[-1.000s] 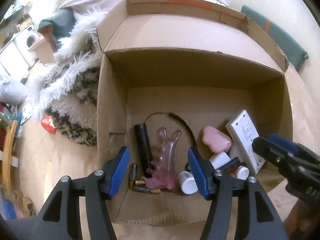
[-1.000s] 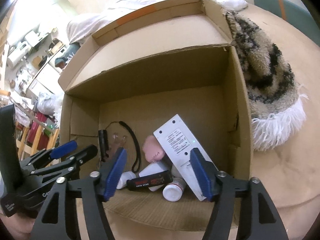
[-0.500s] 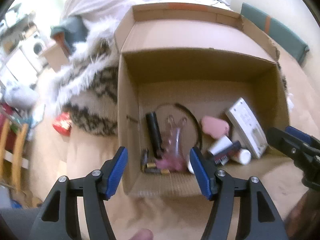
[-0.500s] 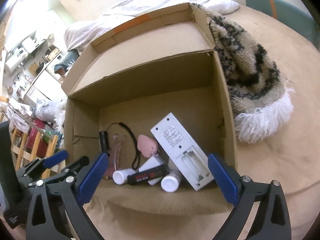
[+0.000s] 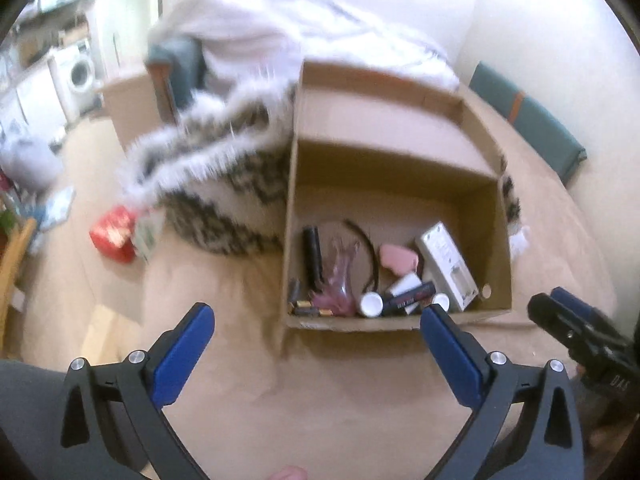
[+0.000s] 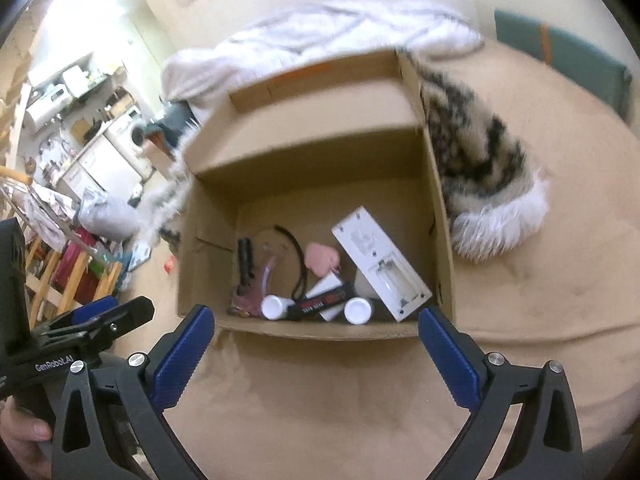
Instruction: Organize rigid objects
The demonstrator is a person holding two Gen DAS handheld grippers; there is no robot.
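Note:
An open cardboard box sits on a beige bed cover. Inside lie a white remote-like device, a pink item, a black torch, a translucent pink comb, small white bottles, a black-and-red stick and batteries. My left gripper hangs above the cover in front of the box, its jaws opening wide with nothing between them. My right gripper is open and empty too, also short of the box.
A furry patterned blanket lies around the box, with a white duvet behind. A red packet lies on the cover at left. A green cushion is at the far right. A washing machine stands beyond.
Both grippers have pulled back and up out of the box and their jaws have spread wide. The box now looks smaller and farther away. The objects stay inside.

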